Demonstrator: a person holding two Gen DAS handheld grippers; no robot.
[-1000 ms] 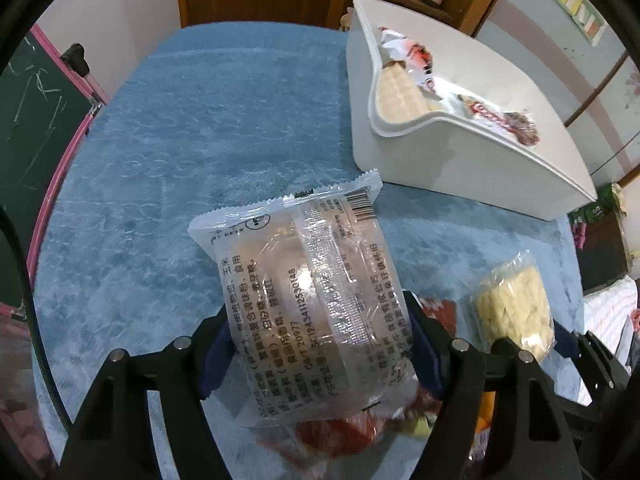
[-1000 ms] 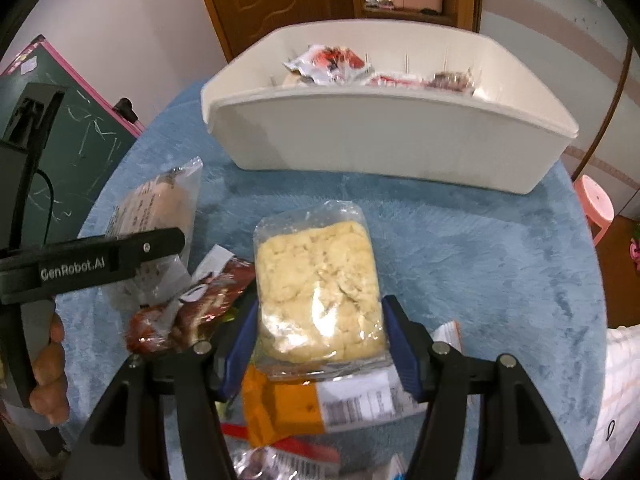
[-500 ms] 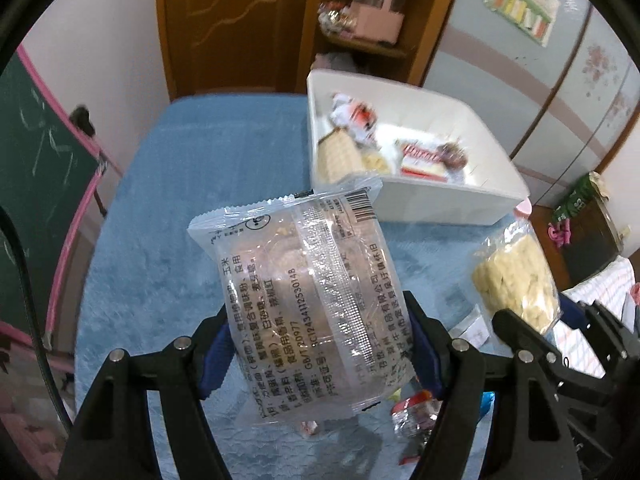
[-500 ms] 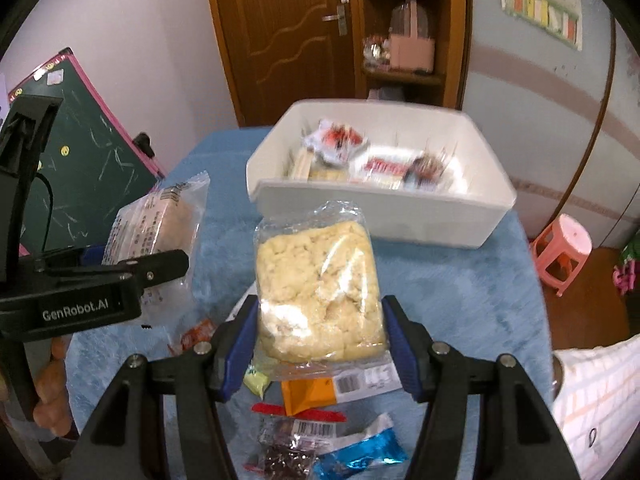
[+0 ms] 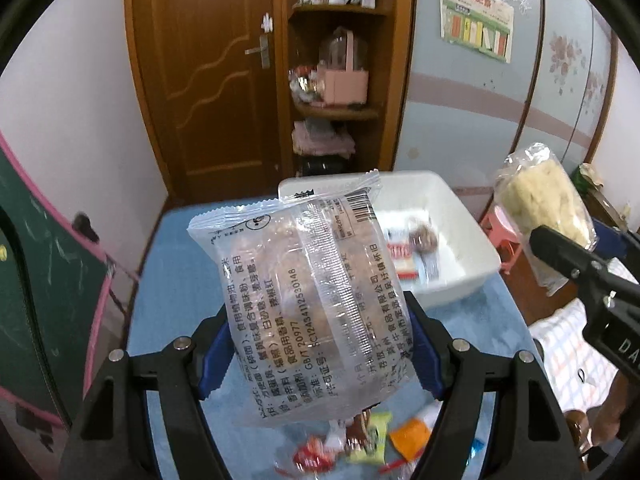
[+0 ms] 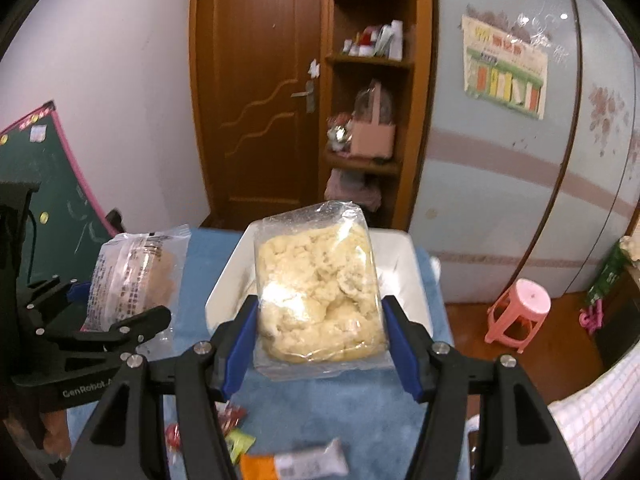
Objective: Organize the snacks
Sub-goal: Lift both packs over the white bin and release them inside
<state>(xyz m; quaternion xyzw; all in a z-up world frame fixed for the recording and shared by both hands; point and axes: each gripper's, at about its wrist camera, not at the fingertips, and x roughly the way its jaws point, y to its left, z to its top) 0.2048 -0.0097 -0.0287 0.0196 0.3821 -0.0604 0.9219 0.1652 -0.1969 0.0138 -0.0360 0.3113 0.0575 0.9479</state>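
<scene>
The white bin (image 5: pixel 472 240) already holds a few packets, while the left gripper (image 5: pixel 316 348) grasps a clear-wrapped cake (image 5: pixel 308 280) and the right gripper (image 6: pixel 320 344) a yellow pastry pack (image 6: pixel 320 292) above the blue table (image 6: pixel 352 412), where loose snacks (image 5: pixel 360 440) remain unsorted.

I note a brown panelled wooden door (image 6: pixel 260 92) with a metal lever handle, shut, in the far wall. Just right of it stands a tall brown open wooden shelf unit (image 6: pixel 370 92) holding a pink box and small clutter. To the right runs a pale blue wardrobe front (image 6: pixel 500 184) with a pink band and a colourful paper chart (image 6: pixel 506 70) stuck on. The left wall is plain white (image 5: pixel 72 120); a green chalkboard with a pink frame (image 6: pixel 44 184) leans there. A pink plastic stool (image 6: pixel 520 312) stands on the brown floor. Lighting is dim and warm.
</scene>
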